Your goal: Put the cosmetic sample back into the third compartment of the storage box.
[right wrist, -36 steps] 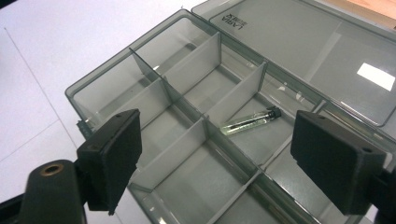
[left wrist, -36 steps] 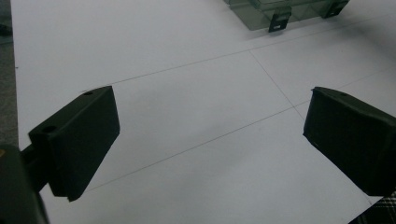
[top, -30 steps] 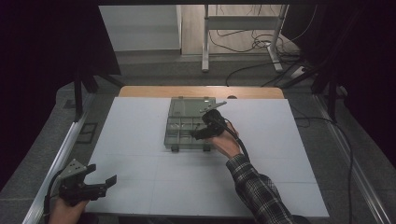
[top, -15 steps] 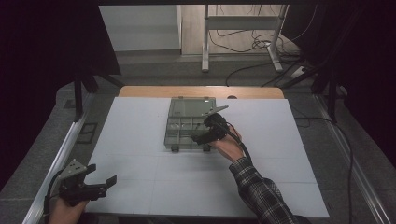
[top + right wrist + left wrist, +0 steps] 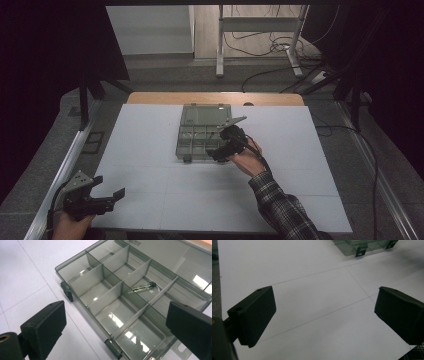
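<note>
I have the right gripper (image 5: 220, 150) hovering over the near right corner of the clear organizer box (image 5: 202, 134), jaws spread wide and holding nothing. Through the right gripper view the box (image 5: 117, 297) lies open below me, its thin dividers standing upright between the compartments, and a small glass vial (image 5: 141, 287) with a dark cap lies flat in one of the far compartments, close against a divider. The near wall of the box runs between my two jaws, with two dark latches (image 5: 67, 293) sticking out from it onto the table.

The box sits toward the far middle of the white table (image 5: 150, 165), its lid laid back toward the wooden strip along the far edge. Left, right and near sides of the box have open white surface around them.

My left gripper (image 5: 107, 197) hangs at the near left corner of the table, close to the table's left edge, jaws released and wide apart, well away from the box.
</note>
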Available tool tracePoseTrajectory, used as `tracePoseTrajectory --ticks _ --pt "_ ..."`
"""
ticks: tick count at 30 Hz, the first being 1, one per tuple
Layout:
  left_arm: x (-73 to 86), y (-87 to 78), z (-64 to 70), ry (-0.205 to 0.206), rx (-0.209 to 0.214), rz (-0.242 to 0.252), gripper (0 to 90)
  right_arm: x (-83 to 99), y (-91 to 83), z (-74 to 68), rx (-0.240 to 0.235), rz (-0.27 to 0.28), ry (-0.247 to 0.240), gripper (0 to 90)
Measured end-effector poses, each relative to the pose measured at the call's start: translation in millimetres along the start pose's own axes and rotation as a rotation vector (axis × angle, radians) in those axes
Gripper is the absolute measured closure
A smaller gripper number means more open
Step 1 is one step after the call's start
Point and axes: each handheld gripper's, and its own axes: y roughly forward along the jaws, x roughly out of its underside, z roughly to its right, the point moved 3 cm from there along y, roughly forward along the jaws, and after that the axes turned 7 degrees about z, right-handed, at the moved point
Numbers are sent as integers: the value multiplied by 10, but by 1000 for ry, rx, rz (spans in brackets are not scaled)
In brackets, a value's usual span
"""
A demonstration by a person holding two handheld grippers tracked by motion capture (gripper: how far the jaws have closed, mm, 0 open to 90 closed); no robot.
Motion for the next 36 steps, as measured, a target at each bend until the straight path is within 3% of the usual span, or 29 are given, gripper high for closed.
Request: tracePoseTrajectory --ticks 20,36 --pt "-1 -2 8 6 3 1 42 83 -270 -111 -11 23 -6 22" --pt "-1 -4 7 7 7 3 42 274 -406 -199 -2 30 -13 7"
